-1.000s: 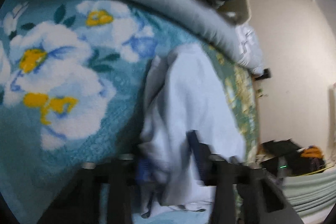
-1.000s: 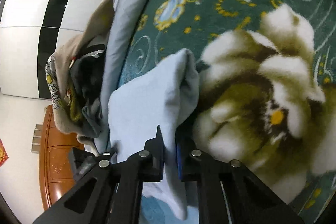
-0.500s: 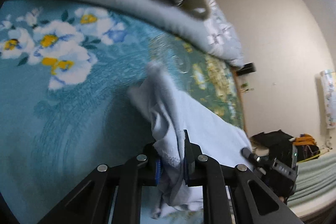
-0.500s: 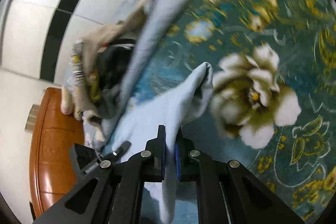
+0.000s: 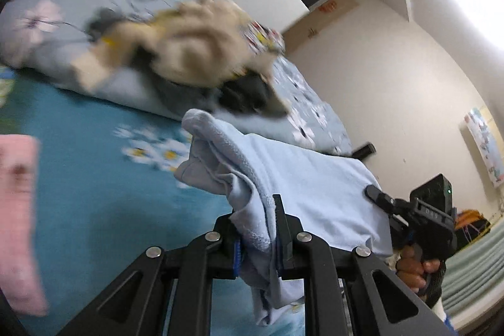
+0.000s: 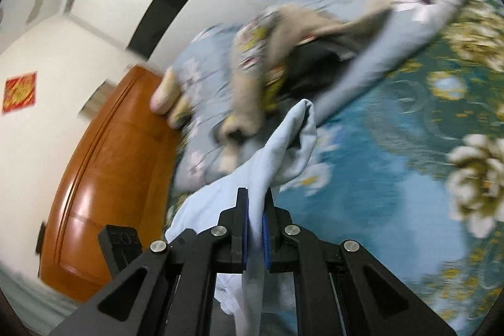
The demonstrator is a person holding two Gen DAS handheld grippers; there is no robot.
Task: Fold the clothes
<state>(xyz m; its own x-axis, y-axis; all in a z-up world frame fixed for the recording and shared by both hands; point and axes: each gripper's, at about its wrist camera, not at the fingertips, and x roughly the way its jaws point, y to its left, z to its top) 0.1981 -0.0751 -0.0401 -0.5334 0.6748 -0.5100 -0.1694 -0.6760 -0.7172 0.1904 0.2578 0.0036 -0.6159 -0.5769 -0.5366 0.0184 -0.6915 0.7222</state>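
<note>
Left wrist view, left to right. A pink cloth point(image 5: 19, 219), blurred, lies at the far left of the tool on the teal floral bedspread point(image 5: 78, 178). Open bedspread runs between it and the left gripper point(image 5: 256, 229), with nothing in the way. The left gripper is clamped on a bunched hem of the light blue garment point(image 5: 308, 197); the cloth passes between both pads and hangs below them. Ahead of the fingers the garment's folded edge rises to a rounded corner. To the right the garment stretches as a flat sheet toward the right gripper, seen here with a hand point(image 5: 415, 270) around its grip. Beyond lies a grey-blue flowered quilt point(image 5: 63, 11) bearing a heap of beige and dark clothes point(image 5: 189, 52), blurred.

Right wrist view, left to right. A wooden headboard point(image 6: 104, 178) stands well to the left. The right gripper point(image 6: 255, 229) is closed on the same garment, whose edge runs up from the jaws to a drooping corner. The heap sits just beyond that corner. To the right, the bedspread is open and unobstructed.
</note>
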